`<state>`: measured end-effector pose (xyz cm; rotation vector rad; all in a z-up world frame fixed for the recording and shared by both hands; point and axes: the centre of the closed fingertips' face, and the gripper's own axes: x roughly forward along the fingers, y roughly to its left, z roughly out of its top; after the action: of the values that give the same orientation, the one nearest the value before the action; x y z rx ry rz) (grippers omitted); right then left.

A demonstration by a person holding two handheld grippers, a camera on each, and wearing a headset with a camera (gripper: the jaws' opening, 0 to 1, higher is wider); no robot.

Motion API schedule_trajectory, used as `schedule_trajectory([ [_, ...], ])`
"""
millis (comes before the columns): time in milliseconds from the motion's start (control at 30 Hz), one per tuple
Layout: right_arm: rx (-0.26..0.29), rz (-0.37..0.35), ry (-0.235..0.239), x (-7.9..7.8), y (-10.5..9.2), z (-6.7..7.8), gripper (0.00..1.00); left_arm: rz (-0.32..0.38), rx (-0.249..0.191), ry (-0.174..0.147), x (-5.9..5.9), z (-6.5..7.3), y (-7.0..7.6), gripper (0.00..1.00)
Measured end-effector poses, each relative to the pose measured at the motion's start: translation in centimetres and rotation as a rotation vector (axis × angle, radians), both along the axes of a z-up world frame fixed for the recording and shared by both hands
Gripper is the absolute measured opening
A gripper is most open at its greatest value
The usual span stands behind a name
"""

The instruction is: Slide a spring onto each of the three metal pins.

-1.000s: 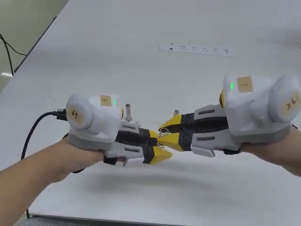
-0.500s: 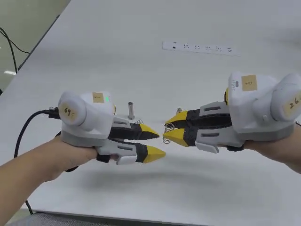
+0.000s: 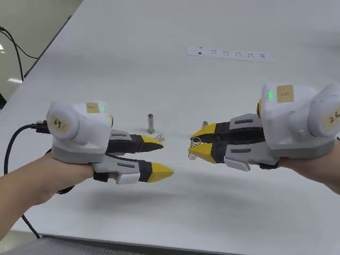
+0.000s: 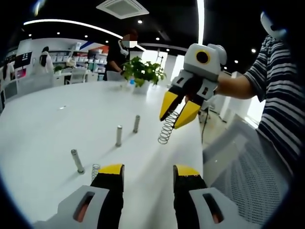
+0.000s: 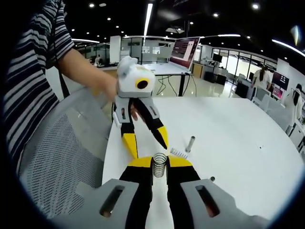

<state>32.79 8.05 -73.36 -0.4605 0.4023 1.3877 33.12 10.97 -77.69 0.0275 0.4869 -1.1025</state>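
White tabletop (image 3: 223, 207) carries everything. Over its near half, my right yellow-tipped two-jaw claw (image 3: 192, 147) is clenched on a thin coiled steel spring (image 5: 159, 164). My left claw (image 3: 163, 155) is released, empty. Three short grey metal pins (image 4: 118, 135) stand bare toward the middle. I judge the first threading is in hand; next I must line the coil over a pin.

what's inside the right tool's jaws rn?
One spring, pinched near one end by the right tool; the rest sticks out free. The pinched coils are covered by the tool itself, so how deep the grip goes can't be seen.
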Motion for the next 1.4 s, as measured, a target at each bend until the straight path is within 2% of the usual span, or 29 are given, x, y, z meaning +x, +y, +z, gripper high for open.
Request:
schedule_trajectory([
  [367,-0.006,-0.03,-0.014,0.7,-0.6,-0.4,0.07,0.076,0.018,0.013,0.2,-0.7,3.0,0.56],
  [467,-0.007,-0.042,-0.015,1.0,-0.8,-0.5,0.07,0.098,0.028,0.007,0.4,-0.9,3.8,0.62],
  [667,-0.002,-0.073,-0.011,1.4,-1.2,-0.7,0.08,0.125,0.038,0.005,0.3,-1.2,5.1,0.8],
  [733,0.001,-0.081,-0.008,1.5,-1.3,-0.7,0.08,0.131,0.045,0.014,0.2,-1.4,5.4,0.87],
  [833,0.0,-0.095,-0.007,1.6,-1.4,-0.8,0.08,0.14,0.063,0.006,0.1,-1.7,5.8,0.95],
  [1133,-0.002,-0.128,-0.012,2.3,-1.9,-0.9,0.08,0.168,0.047,0.002,0.2,-1.6,6.7,0.98],
  [1400,0.002,-0.192,-0.021,4.1,-2.7,-1.0,0.08,0.196,0.041,0.003,0.3,-1.4,7.4,0.98],
])
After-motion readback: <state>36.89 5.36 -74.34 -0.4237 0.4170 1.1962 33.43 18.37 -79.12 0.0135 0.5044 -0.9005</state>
